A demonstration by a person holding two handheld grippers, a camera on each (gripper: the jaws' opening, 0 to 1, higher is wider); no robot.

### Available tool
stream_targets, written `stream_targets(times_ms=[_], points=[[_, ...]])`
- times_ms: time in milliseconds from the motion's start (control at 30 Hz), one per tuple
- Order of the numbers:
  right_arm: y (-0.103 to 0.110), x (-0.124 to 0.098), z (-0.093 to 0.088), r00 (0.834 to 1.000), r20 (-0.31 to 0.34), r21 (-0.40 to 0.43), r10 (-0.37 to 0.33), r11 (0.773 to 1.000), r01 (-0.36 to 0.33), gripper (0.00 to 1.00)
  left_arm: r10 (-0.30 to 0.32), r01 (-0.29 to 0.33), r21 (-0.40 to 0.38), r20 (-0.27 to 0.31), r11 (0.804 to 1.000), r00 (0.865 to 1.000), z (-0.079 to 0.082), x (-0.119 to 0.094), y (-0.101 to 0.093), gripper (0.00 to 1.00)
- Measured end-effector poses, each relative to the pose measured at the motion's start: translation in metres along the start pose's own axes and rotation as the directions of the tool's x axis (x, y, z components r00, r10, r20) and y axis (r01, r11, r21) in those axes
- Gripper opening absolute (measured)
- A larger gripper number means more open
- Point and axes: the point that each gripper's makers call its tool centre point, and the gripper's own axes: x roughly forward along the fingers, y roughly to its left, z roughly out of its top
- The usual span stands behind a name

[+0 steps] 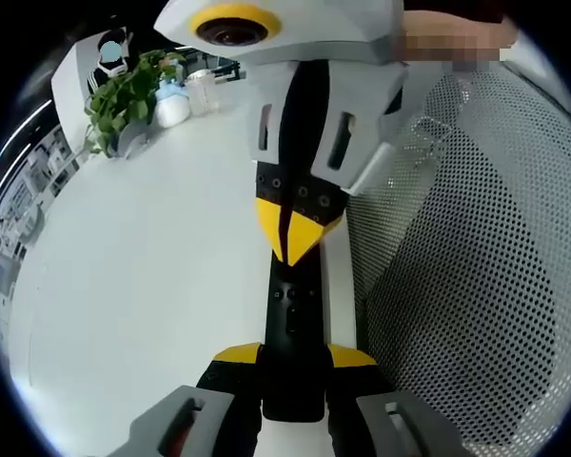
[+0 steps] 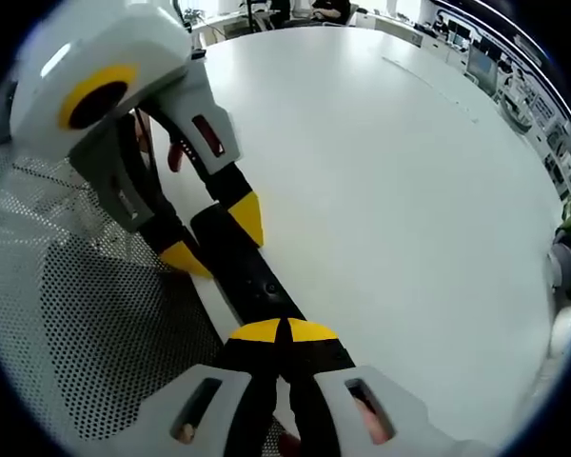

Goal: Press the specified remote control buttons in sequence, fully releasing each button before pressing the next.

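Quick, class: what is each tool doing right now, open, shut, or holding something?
Left tool: shut on the black remote control, gripping its near end.
Right tool: shut, yellow tips together, pressing down on the remote.

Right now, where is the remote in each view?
Left gripper view: remote at bottom centre, held between the left gripper, right gripper pressing its far end.
Right gripper view: remote centre-left, under the right gripper.
Shared landmark: the perforated mesh beside it.

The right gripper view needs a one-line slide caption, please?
Right gripper, shut, tips on black remote held by left gripper on white table.
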Motion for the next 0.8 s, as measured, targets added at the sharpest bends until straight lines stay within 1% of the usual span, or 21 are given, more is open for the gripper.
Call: stream_targets(times_ms=[167, 333, 400, 667, 733, 800], points=[[0.0016, 0.0002, -0.0001, 1.0, 0.005, -0.078, -0.011, 0.997, 0.011, 0.0, 0.0, 0.0, -0.003, 0.001, 1.0, 1.0, 0.0002, 0.0001, 0.0, 0.24], [0.0009, 0.0004, 0.0003, 1.0, 0.005, -0.088, -0.012, 0.996, 0.012, 0.0, 0.003, -0.003, 0.0, 0.001, 1.0, 1.0, 0.0003, 0.0001, -0.0003, 0.24], [0.0008, 0.0001, 0.0001, 1.0, 0.01, -0.075, -0.008, 0.997, 0.009, 0.0, 0.003, -0.003, 0.001, 0.0, 1.0, 1.0, 0.0004, 0.0001, -0.0005, 0.24], [0.0009, 0.0002, 0.0002, 1.0, 0.013, -0.076, -0.004, 0.997, 0.005, 0.0, 0.003, -0.003, 0.002, 0.0, 1.0, 1.0, 0.0006, 0.0, -0.0004, 0.24], [0.0015, 0.0, 0.0004, 1.0, 0.01, -0.085, -0.008, 0.996, 0.009, 0.0, 0.003, -0.003, 0.003, 0.0, 1.0, 1.0, 0.0006, 0.0001, -0.0004, 0.24], [0.0019, 0.0007, 0.0004, 1.0, 0.003, -0.112, -0.016, 0.994, 0.016, 0.0, 0.004, -0.004, 0.003, 0.0, 1.0, 1.0, 0.0006, 0.0001, -0.0003, 0.24]])
